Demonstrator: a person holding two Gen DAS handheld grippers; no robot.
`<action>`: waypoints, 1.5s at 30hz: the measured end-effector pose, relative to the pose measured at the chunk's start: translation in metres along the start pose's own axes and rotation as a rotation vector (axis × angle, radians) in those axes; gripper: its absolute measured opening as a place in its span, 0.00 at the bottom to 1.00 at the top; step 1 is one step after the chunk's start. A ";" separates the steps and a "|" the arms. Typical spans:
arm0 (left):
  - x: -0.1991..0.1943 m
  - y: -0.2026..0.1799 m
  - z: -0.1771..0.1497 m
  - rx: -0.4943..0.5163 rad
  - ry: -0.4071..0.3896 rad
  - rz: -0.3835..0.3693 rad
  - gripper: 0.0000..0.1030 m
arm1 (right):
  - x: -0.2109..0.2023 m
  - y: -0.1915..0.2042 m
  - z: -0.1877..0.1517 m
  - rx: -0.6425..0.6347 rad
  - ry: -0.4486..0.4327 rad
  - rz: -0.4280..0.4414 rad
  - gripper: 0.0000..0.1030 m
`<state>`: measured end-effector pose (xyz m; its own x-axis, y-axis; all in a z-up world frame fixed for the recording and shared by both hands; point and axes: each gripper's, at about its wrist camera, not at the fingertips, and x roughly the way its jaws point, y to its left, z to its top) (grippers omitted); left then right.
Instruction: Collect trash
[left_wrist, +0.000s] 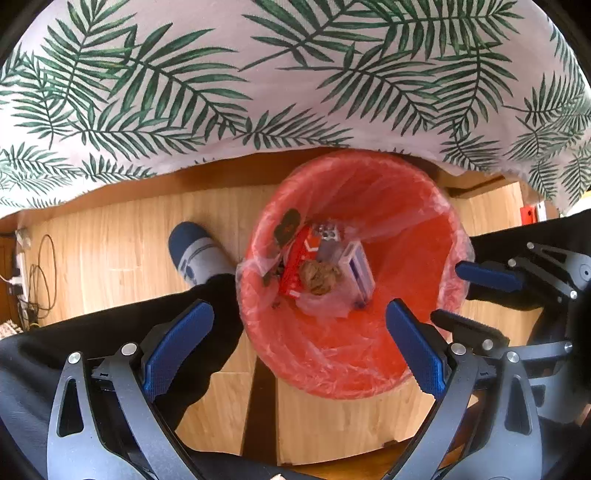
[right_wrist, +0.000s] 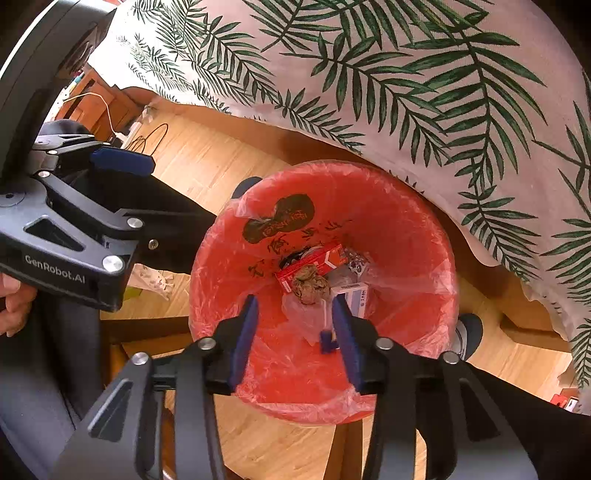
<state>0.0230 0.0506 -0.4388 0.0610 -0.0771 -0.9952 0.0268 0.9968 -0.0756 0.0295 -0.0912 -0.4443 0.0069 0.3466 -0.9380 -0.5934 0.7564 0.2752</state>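
Both grippers hang over the red bin, which stands on the wood floor at the hem of the leaf-print tablecloth and is lined with a clear plastic bag. The right gripper points steeply down into the mouth, its blue pads parted a little with nothing between them; the crumpled brown paper wad lies straight below them at the bottom, on a red carton and beside a white box. The left gripper is spread wide and empty over the near rim. The step looks like a drop, and the wad seems to be down, though whether it has fully settled is hard to tell through the fisheye. To finish well, the person should lift the right gripper straight up so the pads miss the loose liner, and keep both tools off the rim so the light bin does not tip. A socked foot rests just beside the bin.
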 end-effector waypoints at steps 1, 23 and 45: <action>-0.001 0.000 0.000 0.001 -0.002 -0.002 0.94 | -0.001 0.000 0.000 -0.001 -0.003 -0.001 0.56; -0.060 -0.022 -0.011 0.093 -0.124 0.062 0.94 | -0.075 0.020 -0.009 -0.046 -0.105 -0.094 0.95; -0.182 -0.047 -0.045 0.168 -0.201 0.100 0.94 | -0.189 0.036 -0.031 0.028 -0.097 -0.165 0.95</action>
<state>-0.0342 0.0187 -0.2567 0.2683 0.0018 -0.9633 0.1742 0.9834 0.0503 -0.0187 -0.1466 -0.2640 0.1808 0.2678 -0.9464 -0.5551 0.8221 0.1266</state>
